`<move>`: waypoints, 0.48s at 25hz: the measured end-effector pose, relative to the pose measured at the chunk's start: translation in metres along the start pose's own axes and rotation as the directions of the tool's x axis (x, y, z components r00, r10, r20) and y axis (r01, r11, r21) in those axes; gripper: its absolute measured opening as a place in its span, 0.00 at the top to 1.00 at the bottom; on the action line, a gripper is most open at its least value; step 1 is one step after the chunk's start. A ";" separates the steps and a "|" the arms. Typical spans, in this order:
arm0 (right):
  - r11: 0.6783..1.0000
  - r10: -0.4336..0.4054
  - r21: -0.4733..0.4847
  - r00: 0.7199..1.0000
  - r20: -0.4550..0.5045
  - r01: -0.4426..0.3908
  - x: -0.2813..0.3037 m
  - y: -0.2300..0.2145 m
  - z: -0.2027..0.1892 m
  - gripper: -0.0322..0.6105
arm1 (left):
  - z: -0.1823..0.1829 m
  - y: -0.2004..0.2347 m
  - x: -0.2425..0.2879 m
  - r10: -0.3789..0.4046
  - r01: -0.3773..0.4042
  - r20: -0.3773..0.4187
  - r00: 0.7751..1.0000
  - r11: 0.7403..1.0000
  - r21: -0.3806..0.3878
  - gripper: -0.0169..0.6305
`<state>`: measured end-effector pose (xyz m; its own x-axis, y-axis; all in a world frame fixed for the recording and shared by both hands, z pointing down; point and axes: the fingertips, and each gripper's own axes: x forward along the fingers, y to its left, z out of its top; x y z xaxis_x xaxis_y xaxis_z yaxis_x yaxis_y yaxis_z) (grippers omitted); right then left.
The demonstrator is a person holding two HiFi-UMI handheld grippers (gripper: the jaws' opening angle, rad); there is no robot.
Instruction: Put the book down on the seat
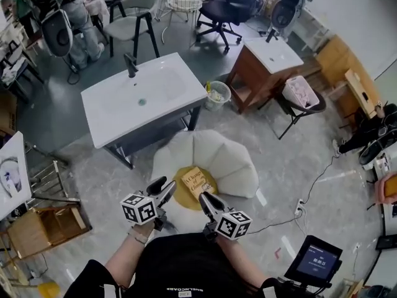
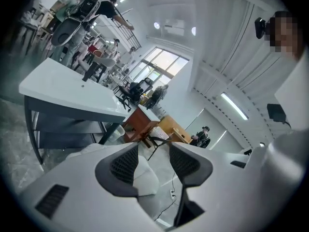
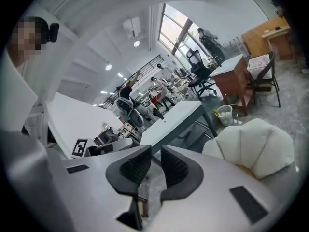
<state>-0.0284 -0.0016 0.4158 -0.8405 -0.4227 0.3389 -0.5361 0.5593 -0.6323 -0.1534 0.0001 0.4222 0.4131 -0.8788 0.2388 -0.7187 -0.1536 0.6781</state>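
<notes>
1. Grey marbled floor (image 1: 93,160) carries a white shell-shaped seat (image 1: 229,160), and the book (image 1: 197,183) lies flat on the seat's round yellow cushion (image 1: 178,196), cover up and turned at a slant.
2. Neither tool grips the book. The right gripper (image 1: 206,200) hovers just below the book's lower corner. In its own view its jaws stand a narrow gap apart with only floor showing between them.
3. The left gripper (image 1: 162,189) hangs at the cushion's left edge, clear of the book. Its jaws are spread wider in its own view, with nothing held and the seat's white padding (image 2: 145,173) seen behind the gap.
4. Behind the seat stands a white washbasin table (image 1: 161,104) with a dark tap (image 1: 130,64).
5. A small bin (image 1: 217,95) sits on the floor by the table's right corner.
6. To the right of the bin is a wooden cabinet (image 1: 251,73) with a white top, and beside it a folding chair (image 1: 302,95).
7. A black office chair (image 1: 229,8) stands further back.
8. At the lower right a lit screen (image 1: 313,259) faces up, and a cable (image 1: 322,176) trails across the floor.
</notes>
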 end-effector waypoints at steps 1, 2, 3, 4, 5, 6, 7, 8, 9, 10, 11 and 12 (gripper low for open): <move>1.000 0.014 -0.008 1.000 -0.004 -0.014 0.003 0.005 0.000 0.82 | 0.004 -0.006 -0.004 -0.009 0.009 0.011 1.000 1.000 0.004 0.65; 1.000 0.025 -0.016 1.000 -0.008 -0.025 0.006 0.010 0.000 0.83 | 0.007 -0.012 -0.009 -0.017 0.017 0.017 1.000 1.000 0.010 0.65; 0.999 0.037 -0.024 0.999 -0.010 -0.037 0.008 0.015 0.001 0.83 | 0.010 -0.018 -0.014 -0.023 0.023 0.023 0.999 1.000 0.021 0.65; 0.998 0.049 -0.032 0.999 -0.010 -0.049 0.011 0.021 0.003 0.83 | 0.014 -0.023 -0.018 -0.028 0.027 0.029 0.999 0.999 0.035 0.65; 0.997 0.063 -0.041 0.998 -0.009 -0.063 0.013 0.027 0.005 0.83 | 0.018 -0.027 -0.023 -0.031 0.029 0.038 0.999 0.998 0.050 0.65; 0.996 0.078 -0.052 0.997 -0.007 -0.078 0.016 0.032 0.008 0.83 | 0.022 -0.030 -0.027 -0.035 0.032 0.048 0.998 0.998 0.063 0.65; 0.994 0.094 -0.063 0.996 -0.005 -0.094 0.019 0.038 0.010 0.83 | 0.026 -0.033 -0.031 -0.040 0.036 0.061 0.997 0.997 0.071 0.65; 0.991 0.109 -0.075 0.994 -0.005 -0.109 0.022 0.044 0.012 0.83 | 0.031 -0.035 -0.036 -0.045 0.039 0.075 0.996 0.996 0.077 0.65; 0.988 0.123 -0.089 0.992 -0.005 -0.123 0.025 0.049 0.014 0.83 | 0.035 -0.037 -0.040 -0.049 0.042 0.090 0.995 0.996 0.082 0.65; 0.986 0.134 -0.102 0.991 -0.006 -0.134 0.028 0.053 0.015 0.83 | 0.038 -0.037 -0.044 -0.050 0.041 0.104 0.993 0.995 0.088 0.65; 0.983 0.144 -0.112 0.989 -0.006 -0.144 0.030 0.056 0.016 0.83 | 0.040 -0.038 -0.048 -0.050 0.039 0.116 0.992 0.995 0.095 0.65; 0.981 0.153 -0.120 0.988 -0.006 -0.153 0.033 0.059 0.017 0.83 | 0.042 -0.038 -0.051 -0.049 0.036 0.126 0.991 0.994 0.103 0.65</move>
<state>-0.0861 0.0053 0.3776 -0.9133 -0.3275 0.2421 -0.4066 0.6991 -0.5882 -0.1706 0.0316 0.3548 0.3738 -0.9203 0.1157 -0.7574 -0.2308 0.6108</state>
